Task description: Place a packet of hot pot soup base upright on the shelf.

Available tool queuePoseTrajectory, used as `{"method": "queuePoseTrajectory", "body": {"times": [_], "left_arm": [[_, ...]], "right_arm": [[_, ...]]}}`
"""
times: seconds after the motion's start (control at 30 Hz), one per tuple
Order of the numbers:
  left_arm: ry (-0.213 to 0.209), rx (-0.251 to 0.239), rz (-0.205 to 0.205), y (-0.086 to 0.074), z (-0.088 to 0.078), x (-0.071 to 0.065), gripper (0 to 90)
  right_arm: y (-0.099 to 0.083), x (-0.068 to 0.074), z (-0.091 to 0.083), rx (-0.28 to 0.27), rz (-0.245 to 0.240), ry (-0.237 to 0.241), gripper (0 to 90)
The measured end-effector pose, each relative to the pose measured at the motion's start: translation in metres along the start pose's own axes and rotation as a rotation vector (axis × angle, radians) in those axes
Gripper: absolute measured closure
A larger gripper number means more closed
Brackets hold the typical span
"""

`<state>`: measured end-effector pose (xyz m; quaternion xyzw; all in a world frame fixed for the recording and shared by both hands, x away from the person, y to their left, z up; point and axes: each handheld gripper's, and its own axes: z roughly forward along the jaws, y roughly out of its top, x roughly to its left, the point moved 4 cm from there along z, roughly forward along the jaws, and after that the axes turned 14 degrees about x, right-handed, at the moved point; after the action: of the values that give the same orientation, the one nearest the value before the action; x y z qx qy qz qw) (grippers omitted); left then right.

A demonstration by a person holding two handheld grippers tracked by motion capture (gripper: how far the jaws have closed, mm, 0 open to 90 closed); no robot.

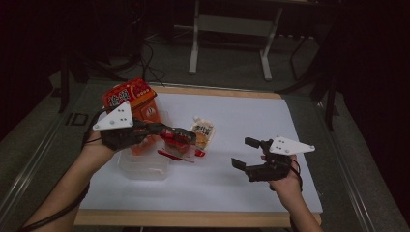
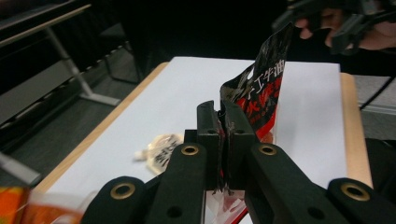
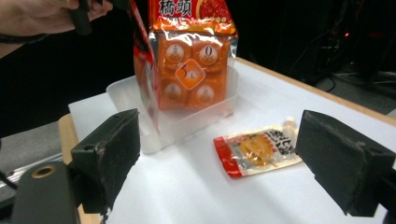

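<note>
My left gripper [image 1: 186,135] is shut on the top edge of a red and black snack packet [image 1: 180,146], which hangs above the right side of a clear plastic container [image 1: 145,171]. In the left gripper view the jaws [image 2: 220,109] pinch the packet [image 2: 261,93] between them. A tall orange snack bag [image 1: 133,101] stands upright in the container. The right gripper view shows this bag [image 3: 191,60] in the container [image 3: 187,123], with the packet [image 3: 145,79] edge-on beside it. My right gripper [image 1: 245,152] is open and holds nothing, low over the table's right half.
A small sauce pouch [image 1: 203,131] lies flat on the white table top [image 1: 241,116], between the container and the right gripper; it lies ahead of the open right jaws as pouch [image 3: 257,151]. A metal table frame [image 1: 232,34] stands beyond the far edge.
</note>
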<state>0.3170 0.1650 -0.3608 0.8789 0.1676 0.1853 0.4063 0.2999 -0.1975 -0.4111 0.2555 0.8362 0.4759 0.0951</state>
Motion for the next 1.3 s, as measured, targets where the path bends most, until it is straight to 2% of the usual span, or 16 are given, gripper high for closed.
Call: {"method": "queuePoseTrajectory", "body": {"times": [0.17,0.2,0.27,0.5,0.63,0.93,1.07,1.3], "left_arm": [[0.036,0.010,-0.017,-0.010,-0.009,0.004,87.8],[0.051,0.018,-0.025,-0.012,-0.011,0.006,87.7],[0.057,0.019,-0.042,-0.017,-0.014,0.008,87.7],[0.103,-0.001,-0.084,-0.036,-0.024,0.007,87.7],[0.112,-0.019,-0.108,-0.046,-0.028,0.007,87.8],[0.134,-0.012,-0.132,-0.067,-0.027,0.009,87.7],[0.134,-0.026,-0.161,-0.074,-0.024,0.011,87.7],[0.148,-0.012,-0.166,-0.086,-0.018,0.010,87.7]], "right_arm": [[-0.005,-0.003,0.000,-0.002,0.018,0.009,14.1],[-0.006,-0.004,0.000,-0.004,0.021,0.010,14.1],[-0.008,-0.005,0.000,-0.004,0.021,0.005,14.1],[-0.012,-0.010,0.001,-0.002,0.024,-0.017,14.3],[-0.013,-0.011,0.001,-0.002,0.026,-0.018,14.4],[-0.014,-0.011,0.004,0.004,0.022,-0.014,14.6],[-0.016,-0.011,0.006,0.007,0.025,-0.010,14.6],[-0.017,-0.013,0.007,0.011,0.028,-0.011,14.6]]}}
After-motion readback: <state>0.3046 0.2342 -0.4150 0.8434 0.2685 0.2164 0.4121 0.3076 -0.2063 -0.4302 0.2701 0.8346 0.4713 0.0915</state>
